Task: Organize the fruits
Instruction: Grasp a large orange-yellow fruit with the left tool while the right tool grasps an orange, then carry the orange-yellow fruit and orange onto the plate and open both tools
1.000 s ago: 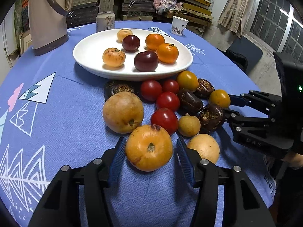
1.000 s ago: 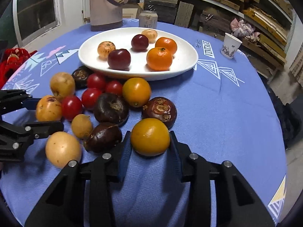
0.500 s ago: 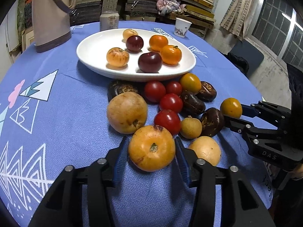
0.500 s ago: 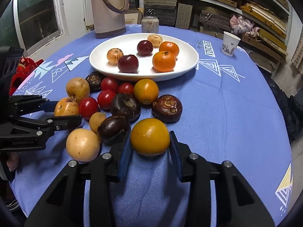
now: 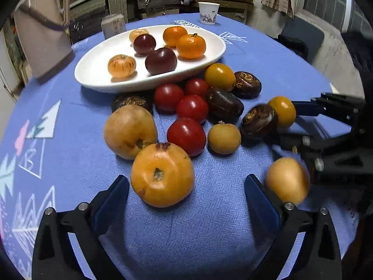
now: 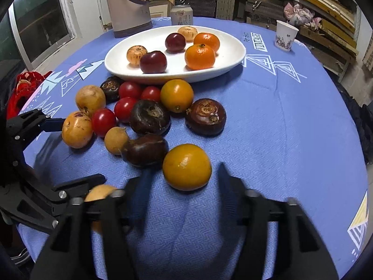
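Note:
A white oval plate holds several fruits: two oranges, two dark plums, two pale orange fruits. It also shows in the right wrist view. A pile of loose fruit lies in front of it. My left gripper is open; an orange-yellow fruit sits on the cloth between its fingers, nearer the left one. My right gripper is open around a yellow-orange fruit that rests on the cloth. A pale yellow fruit lies outside my left gripper's right finger.
A beige thermos jug, a drink can and a paper cup stand behind the plate. The round table carries a blue patterned cloth. Red tomatoes and dark water chestnuts crowd the middle.
Both grippers have opened wide and let go of the fruits they held, which now rest on the cloth. Both views have tilted a little.

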The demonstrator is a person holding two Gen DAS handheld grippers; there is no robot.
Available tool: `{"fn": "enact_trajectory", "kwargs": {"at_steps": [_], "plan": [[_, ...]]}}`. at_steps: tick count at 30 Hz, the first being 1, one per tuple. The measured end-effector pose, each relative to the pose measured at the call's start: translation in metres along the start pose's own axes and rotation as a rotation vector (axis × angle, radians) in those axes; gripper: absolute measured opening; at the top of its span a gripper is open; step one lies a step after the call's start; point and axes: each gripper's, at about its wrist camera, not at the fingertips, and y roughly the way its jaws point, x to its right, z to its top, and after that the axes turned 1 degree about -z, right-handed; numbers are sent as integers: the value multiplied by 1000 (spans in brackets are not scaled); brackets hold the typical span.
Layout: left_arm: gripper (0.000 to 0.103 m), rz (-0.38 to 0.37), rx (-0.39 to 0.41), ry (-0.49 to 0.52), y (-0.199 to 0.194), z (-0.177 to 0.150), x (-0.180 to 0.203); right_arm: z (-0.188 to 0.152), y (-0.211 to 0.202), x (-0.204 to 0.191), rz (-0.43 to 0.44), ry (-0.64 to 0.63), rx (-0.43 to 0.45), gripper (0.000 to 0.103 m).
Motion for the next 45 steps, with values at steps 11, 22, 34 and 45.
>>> {"fn": "enact_trajectory", "kwargs": {"at_steps": [11,22,34,45], "plan": [[100,0,13,-5,-6,-5,-7,-3,-1,8,-29,37,-9,86],[71,41,36,-63,-8,2,-28,-2,-1,4,-56,19,-3,62],[44,28,61,-113,-20,1,-32,0,-18,6,-29,44,69,38],[44,55,169,-101,-64,17,-42,15,-58,4,-14,8,164,38]]}}
